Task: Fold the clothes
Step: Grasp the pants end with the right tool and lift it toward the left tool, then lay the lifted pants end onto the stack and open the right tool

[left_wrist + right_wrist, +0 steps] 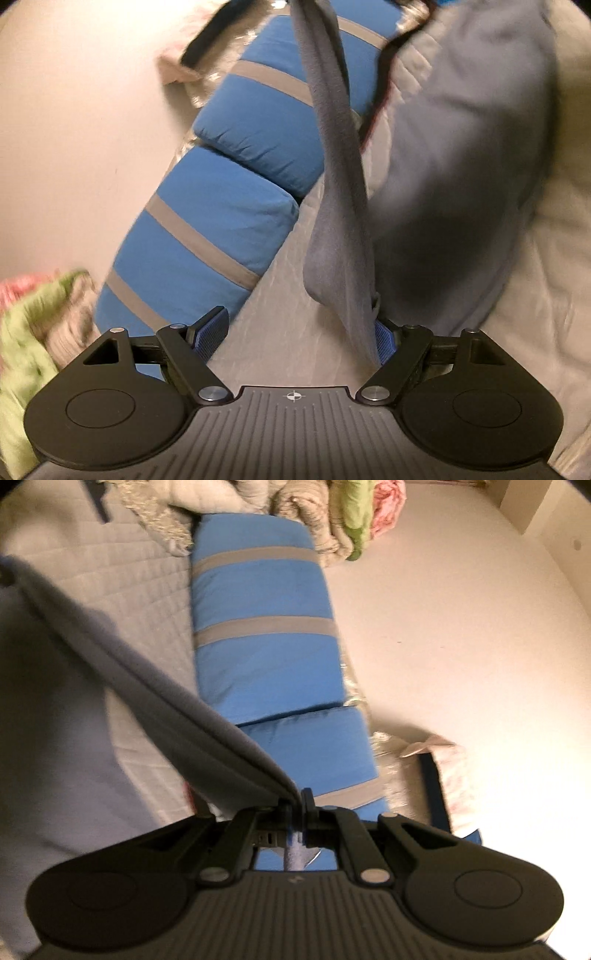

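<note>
Fabric of a grey garment (155, 698) is pinched between the pressed-together jaws of the right gripper (297, 805), and from there it is stretched up and away to the left. In the left wrist view, the left gripper (299, 334) is seen with its jaws spread wide; a hanging grey strip of the garment (336, 192) is draped against its right pad, unclamped. Beneath, a quilted pale bed cover (122, 579) is spread. Beyond it, a blue cushion with grey stripes (266, 635) is laid, and bundled bedding (332, 513) is piled farthest off.
</note>
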Motion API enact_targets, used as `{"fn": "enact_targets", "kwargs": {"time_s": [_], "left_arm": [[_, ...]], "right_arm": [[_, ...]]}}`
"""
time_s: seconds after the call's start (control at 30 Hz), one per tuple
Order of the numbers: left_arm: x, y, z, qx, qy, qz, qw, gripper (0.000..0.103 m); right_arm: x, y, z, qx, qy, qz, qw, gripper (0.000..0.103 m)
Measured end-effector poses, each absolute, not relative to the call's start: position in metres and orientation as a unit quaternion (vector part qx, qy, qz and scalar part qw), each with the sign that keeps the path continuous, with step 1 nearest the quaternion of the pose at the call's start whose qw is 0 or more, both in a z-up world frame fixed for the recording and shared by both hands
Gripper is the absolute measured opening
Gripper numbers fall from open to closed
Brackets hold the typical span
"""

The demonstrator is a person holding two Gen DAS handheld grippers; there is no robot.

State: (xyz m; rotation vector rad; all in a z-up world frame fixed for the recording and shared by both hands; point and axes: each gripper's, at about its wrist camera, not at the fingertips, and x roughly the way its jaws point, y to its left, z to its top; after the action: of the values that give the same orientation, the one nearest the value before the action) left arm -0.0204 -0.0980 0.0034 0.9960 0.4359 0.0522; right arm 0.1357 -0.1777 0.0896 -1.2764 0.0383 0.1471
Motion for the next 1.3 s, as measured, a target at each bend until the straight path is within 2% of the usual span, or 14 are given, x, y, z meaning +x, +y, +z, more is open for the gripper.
{"fn": "enact_targets", "kwargs": {"time_s": [0.17, 0.43, 0.67, 0.77, 0.97, 1.2, 1.23, 1.27, 1.3], "left_arm": [[-0.009, -0.103, 0.004, 0.426, 0.245, 0.006, 0.871, 0.078], [-0.005, -0.105, -0.003, 0.465, 0.246, 0.021, 0.85, 0.079], [-0.002, -0.1, -0.011, 0.493, 0.269, 0.019, 0.827, 0.08], [-0.004, -0.1, -0.016, 0.501, 0.272, 0.015, 0.822, 0.08], [-0.004, -0.099, -0.022, 0.513, 0.277, 0.014, 0.812, 0.08], [-0.018, -0.107, -0.036, 0.575, 0.23, 0.003, 0.785, 0.077], [-0.018, -0.106, -0.037, 0.577, 0.228, 0.0, 0.784, 0.077], [-0.018, -0.105, -0.037, 0.579, 0.227, -0.002, 0.783, 0.077], [-0.018, -0.105, -0.037, 0.579, 0.226, -0.003, 0.784, 0.078]], "right_arm": [[0.143, -0.186, 0.098, -0.599, 0.018, 0.057, 0.799, 0.004], [0.155, -0.207, 0.074, -0.593, 0.06, 0.062, 0.801, 0.004], [0.109, -0.226, 0.002, -0.622, 0.185, 0.145, 0.747, 0.004], [0.091, -0.225, -0.022, -0.621, 0.212, 0.164, 0.737, 0.004], [0.08, -0.216, -0.047, -0.641, 0.214, 0.168, 0.718, 0.004], [0.075, -0.212, -0.06, -0.658, 0.217, 0.166, 0.701, 0.007], [0.073, -0.212, -0.061, -0.66, 0.218, 0.167, 0.699, 0.008], [0.072, -0.211, -0.061, -0.661, 0.22, 0.166, 0.698, 0.015], [0.072, -0.21, -0.061, -0.663, 0.222, 0.162, 0.696, 0.03]]}}
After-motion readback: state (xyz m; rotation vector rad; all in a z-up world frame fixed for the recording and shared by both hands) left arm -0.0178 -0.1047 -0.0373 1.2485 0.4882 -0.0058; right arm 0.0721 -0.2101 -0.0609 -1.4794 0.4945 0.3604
